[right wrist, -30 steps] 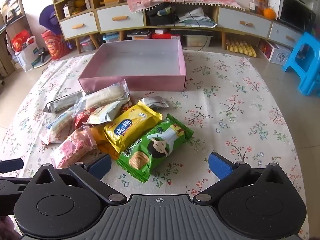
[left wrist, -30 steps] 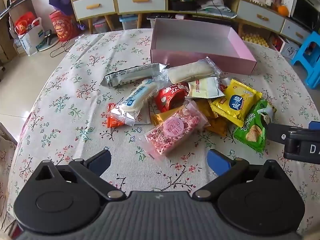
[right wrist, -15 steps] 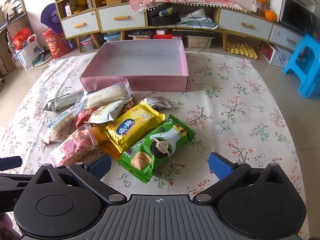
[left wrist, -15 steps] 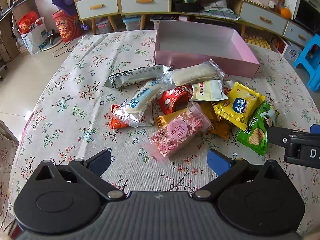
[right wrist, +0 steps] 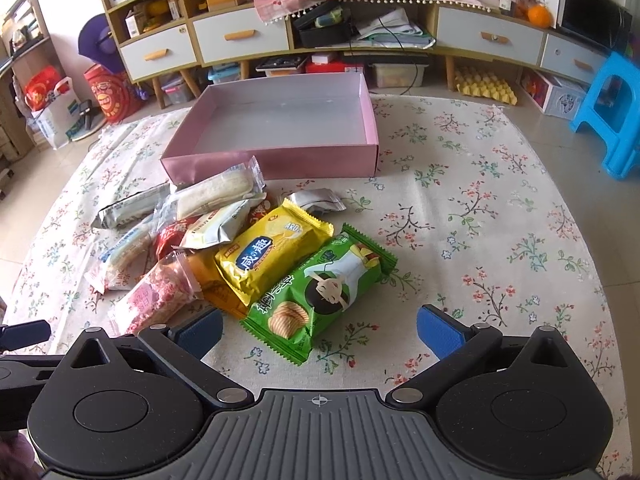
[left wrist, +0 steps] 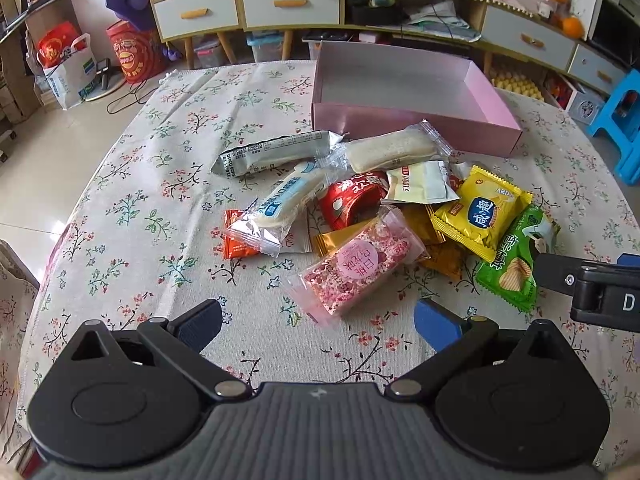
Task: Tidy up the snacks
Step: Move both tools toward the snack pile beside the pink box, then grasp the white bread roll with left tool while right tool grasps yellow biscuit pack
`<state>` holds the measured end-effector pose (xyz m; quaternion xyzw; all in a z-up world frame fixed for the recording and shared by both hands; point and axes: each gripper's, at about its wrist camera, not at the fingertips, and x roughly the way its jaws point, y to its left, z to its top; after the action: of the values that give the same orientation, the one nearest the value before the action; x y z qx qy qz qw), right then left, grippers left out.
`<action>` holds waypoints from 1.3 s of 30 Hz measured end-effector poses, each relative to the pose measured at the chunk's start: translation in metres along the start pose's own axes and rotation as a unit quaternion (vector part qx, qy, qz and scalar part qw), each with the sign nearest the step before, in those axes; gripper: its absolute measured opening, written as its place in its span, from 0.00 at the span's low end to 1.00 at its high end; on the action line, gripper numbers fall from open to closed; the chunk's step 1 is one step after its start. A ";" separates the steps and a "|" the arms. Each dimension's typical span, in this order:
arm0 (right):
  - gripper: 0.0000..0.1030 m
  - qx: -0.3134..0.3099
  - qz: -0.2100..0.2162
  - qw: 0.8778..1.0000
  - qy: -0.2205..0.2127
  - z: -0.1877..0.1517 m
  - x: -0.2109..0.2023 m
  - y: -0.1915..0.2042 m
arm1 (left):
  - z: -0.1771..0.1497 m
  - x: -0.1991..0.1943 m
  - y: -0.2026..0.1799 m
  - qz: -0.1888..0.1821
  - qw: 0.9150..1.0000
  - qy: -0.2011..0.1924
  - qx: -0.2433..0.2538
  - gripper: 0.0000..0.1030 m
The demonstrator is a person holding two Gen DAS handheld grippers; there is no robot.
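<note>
Several snack packets lie in a loose pile on the floral tablecloth in front of an empty pink box [left wrist: 404, 92] [right wrist: 280, 128]. Nearest my left gripper [left wrist: 318, 320] is a pink packet [left wrist: 360, 262], just beyond the open blue fingertips. My right gripper [right wrist: 318, 326] also stands open, with the corner of a green crisp packet [right wrist: 320, 292] between its fingertips; a yellow packet [right wrist: 268, 252] lies beside it. Red [left wrist: 354, 198], white [left wrist: 390, 150] and silver [left wrist: 276, 152] packets lie further back. The right gripper's side shows at the right edge of the left wrist view.
The table's cloth [right wrist: 480, 220] is bare to the right of the pile. Behind the table stand low cabinets with drawers [right wrist: 240, 38], bags on the floor [left wrist: 66, 68] and a blue stool [right wrist: 612, 112] at the right.
Both cameras have edged slightly forward toward the pile; the snacks sit a little closer in view. Both grippers stay open and no packet has moved.
</note>
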<state>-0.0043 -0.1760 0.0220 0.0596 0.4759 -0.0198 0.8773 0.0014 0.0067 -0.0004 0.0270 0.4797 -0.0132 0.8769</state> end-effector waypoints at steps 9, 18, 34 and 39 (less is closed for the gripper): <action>1.00 0.003 -0.003 1.000 -0.005 0.000 -0.001 -0.004 | 0.000 0.001 0.002 0.000 1.000 0.000 0.003 1.00; 1.00 0.019 0.000 1.000 -0.017 -0.005 0.002 -0.010 | 0.000 0.004 0.007 0.009 1.000 -0.001 -0.001 1.00; 1.00 0.085 0.063 0.994 0.035 0.006 0.013 -0.026 | 0.010 0.001 0.014 0.013 0.999 -0.051 0.014 1.00; 1.00 0.108 0.058 0.991 0.044 0.028 0.015 -0.029 | 0.028 0.005 0.019 -0.024 0.998 -0.043 0.048 0.91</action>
<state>0.0243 -0.2078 0.0218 0.1824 0.5052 -0.0181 0.8433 0.0283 0.0239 0.0111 0.0575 0.4407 -0.0584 0.8939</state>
